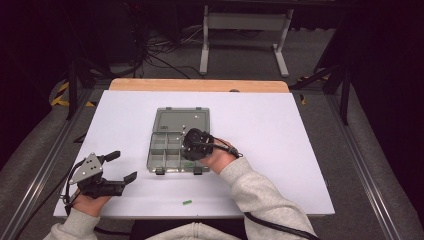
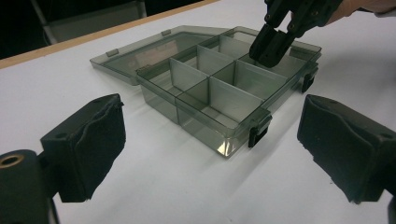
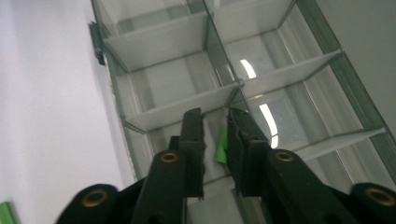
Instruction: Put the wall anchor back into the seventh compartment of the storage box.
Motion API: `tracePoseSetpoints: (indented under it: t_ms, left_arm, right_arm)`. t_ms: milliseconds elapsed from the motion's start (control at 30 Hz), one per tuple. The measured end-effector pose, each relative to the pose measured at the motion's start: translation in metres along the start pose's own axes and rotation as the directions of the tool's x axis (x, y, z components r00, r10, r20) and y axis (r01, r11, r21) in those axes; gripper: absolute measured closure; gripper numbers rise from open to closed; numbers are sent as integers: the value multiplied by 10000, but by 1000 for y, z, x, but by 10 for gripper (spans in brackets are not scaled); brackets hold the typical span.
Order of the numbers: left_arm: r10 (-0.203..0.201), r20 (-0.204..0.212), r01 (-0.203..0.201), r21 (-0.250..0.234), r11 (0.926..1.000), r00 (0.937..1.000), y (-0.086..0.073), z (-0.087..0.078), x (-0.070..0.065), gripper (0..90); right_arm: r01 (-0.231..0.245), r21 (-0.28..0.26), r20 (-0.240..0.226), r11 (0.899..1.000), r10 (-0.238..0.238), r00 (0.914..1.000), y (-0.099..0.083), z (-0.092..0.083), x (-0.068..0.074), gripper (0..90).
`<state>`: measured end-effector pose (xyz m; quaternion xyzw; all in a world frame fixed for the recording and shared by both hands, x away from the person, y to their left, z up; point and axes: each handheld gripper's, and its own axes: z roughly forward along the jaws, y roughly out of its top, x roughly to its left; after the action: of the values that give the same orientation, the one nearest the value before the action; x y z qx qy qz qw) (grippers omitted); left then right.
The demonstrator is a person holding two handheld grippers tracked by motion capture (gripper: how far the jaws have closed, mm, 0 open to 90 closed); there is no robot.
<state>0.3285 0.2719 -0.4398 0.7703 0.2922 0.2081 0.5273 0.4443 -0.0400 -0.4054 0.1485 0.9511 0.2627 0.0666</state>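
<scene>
A smoky clear organiser box (image 1: pixel 159 148) lies open mid-table, its lid (image 1: pixel 182 119) folded back flat. My right gripper (image 1: pixel 193 146) points down into a front right compartment of the box (image 3: pixel 168 107). Its jaws stand slightly apart, with a small green piece (image 3: pixel 222 148) between them beside one jaw. A gap separates that piece from the other jaw. From the left gripper view the right gripper (image 2: pixel 272 46) dips into the far compartment of the box (image 2: pixel 205 126). My left gripper (image 1: pixel 123 165) rests at the table's front left, open and holding nothing (image 2: pixel 212 144).
Another small green piece (image 1: pixel 187 202) lies on the white table (image 1: pixel 280 130) near the front edge, and its like shows at the corner of the right gripper view (image 3: pixel 4 212). A wooden strip (image 1: pixel 200 85) borders the table's far edge. A frame stands behind.
</scene>
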Motion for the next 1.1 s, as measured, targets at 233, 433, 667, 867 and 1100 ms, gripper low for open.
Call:
tracePoseSetpoints:
  t_ms: [233,433,667,867,1100]
  left_arm:
    - [-6,-6,6,1,10000,10000,0,0,0,85]
    - [40,-9,-40,23,10000,10000,0,0,0,85]
    - [53,-10,-53,49,10000,10000,0,0,0,85]
    - [59,-8,-59,58,10000,10000,0,0,0,85]
    - [61,-21,-61,25,10000,10000,0,0,0,85]
  right_arm:
    - [22,-550,-275,9985,-38,9996,2,-14,7,522]
    - [51,-1065,-454,9943,-100,9989,2,-28,14,381]
    - [386,-1223,-596,9917,-462,9972,-1,-39,28,323]
    - [621,-1191,-671,9909,-704,9953,-4,-45,38,306]
    - [794,-1082,-675,9910,-870,9939,-12,-48,48,306]
